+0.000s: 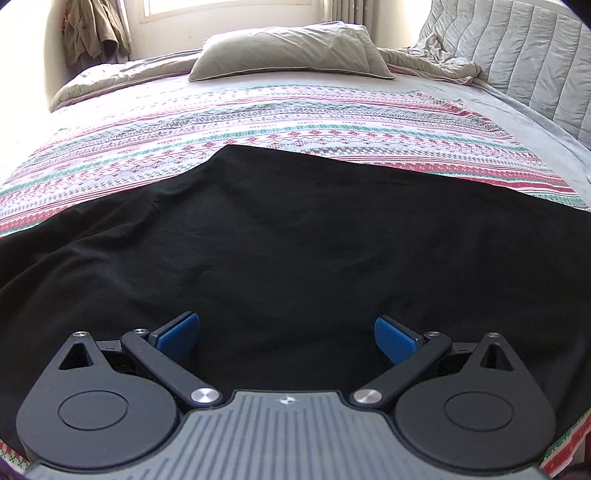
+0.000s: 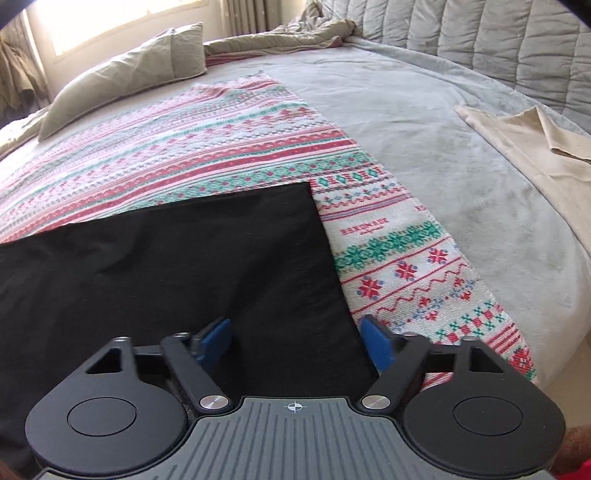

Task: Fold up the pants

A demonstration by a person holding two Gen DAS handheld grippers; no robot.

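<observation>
Black pants (image 1: 295, 251) lie spread flat over a patterned red, green and white blanket (image 1: 258, 118) on a bed. My left gripper (image 1: 287, 334) hovers low over the near part of the black cloth, its blue pads (image 1: 181, 332) wide apart and open. In the right wrist view the pants (image 2: 166, 273) end in a straight hemmed edge on the right. My right gripper (image 2: 295, 339) straddles that hem near its front corner, with the left pad over the cloth and the right pad (image 2: 375, 341) over the blanket (image 2: 406, 266). It is open, and the pads do not press the cloth.
A grey pillow (image 1: 291, 50) lies at the head of the bed, with a rumpled duvet (image 1: 439, 62) beside it. A quilted grey headboard (image 2: 480, 37) runs along the right. A beige cloth (image 2: 528, 144) rests on the grey sheet (image 2: 424, 122) at far right. Clothes hang at the wall (image 1: 96, 29).
</observation>
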